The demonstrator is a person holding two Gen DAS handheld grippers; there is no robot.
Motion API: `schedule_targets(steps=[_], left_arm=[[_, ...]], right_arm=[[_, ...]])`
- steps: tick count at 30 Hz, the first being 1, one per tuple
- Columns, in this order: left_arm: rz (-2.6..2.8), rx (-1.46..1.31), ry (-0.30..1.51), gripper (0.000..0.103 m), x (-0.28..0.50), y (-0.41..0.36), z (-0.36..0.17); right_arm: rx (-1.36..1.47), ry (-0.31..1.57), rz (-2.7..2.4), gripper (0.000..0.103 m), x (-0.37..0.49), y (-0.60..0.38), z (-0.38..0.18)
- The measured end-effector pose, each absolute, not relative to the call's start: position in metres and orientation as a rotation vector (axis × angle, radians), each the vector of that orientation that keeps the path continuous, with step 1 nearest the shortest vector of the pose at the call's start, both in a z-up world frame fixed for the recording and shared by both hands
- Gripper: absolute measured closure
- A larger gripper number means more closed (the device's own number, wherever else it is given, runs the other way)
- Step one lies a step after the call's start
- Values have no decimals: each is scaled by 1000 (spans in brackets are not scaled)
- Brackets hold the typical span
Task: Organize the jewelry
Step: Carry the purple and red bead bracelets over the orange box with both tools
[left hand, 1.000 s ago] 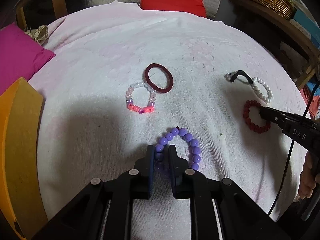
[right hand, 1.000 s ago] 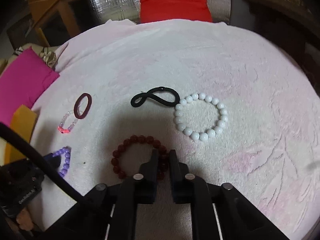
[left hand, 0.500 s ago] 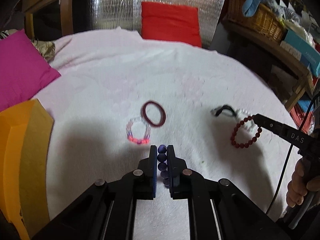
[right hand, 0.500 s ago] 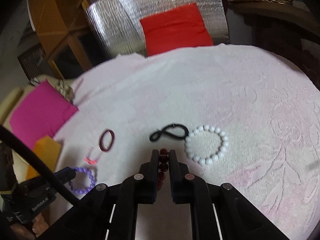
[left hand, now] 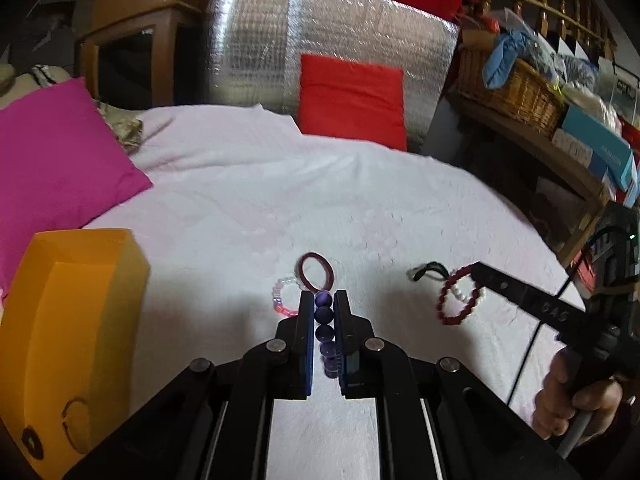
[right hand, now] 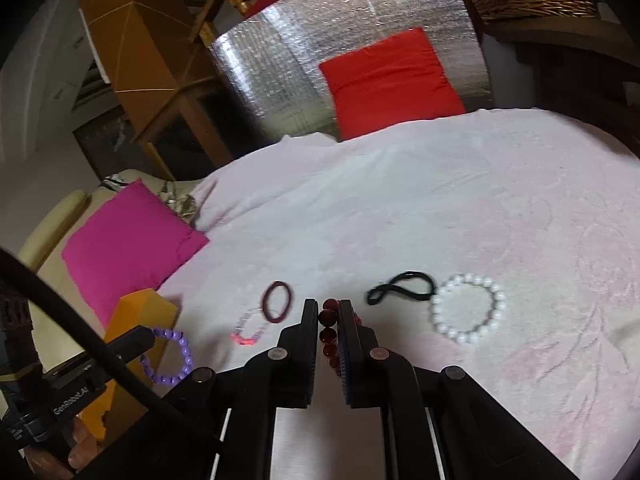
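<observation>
My left gripper (left hand: 323, 300) is shut on a purple bead bracelet (left hand: 324, 330) and holds it above the white bedspread; the bracelet also shows hanging in the right wrist view (right hand: 170, 356). My right gripper (right hand: 327, 308) is shut on a dark red bead bracelet (right hand: 329, 334), seen hanging in the left wrist view (left hand: 456, 300). On the bedspread lie a maroon hair band (left hand: 316, 276), a pink and clear bead bracelet (left hand: 282, 298), a black hair tie (right hand: 400, 286) and a white bead bracelet (right hand: 468, 308).
An open orange box (left hand: 68, 328) stands at the left, near the bed's edge. A magenta cushion (left hand: 52, 156) lies at the far left and a red cushion (left hand: 352, 100) at the back. A wicker basket (left hand: 516, 88) sits on a shelf at right.
Both grippers have lifted their bracelets off the bedspread and risen. The purple and dark red bracelets now hang from the jaws; the other pieces have stayed put.
</observation>
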State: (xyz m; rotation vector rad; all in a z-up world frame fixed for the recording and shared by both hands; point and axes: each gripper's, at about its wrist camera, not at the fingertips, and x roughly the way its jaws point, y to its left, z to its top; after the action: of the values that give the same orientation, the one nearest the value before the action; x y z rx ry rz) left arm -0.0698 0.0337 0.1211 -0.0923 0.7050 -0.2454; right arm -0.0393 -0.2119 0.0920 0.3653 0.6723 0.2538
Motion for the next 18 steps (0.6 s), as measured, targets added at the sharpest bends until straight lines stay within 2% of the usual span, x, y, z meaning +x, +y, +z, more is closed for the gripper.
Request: schedule_targets(steps=[8, 14, 18], left_arm=[[-162, -130, 608, 94, -122, 82, 156], [-32, -161, 587, 94, -147, 160, 175], [70, -188, 607, 94, -155, 216, 169]], right_arm=[[336, 649, 335, 92, -47, -165, 100], [302, 631, 399, 92, -57, -118, 112], [269, 636, 474, 92, -62, -70, 129]])
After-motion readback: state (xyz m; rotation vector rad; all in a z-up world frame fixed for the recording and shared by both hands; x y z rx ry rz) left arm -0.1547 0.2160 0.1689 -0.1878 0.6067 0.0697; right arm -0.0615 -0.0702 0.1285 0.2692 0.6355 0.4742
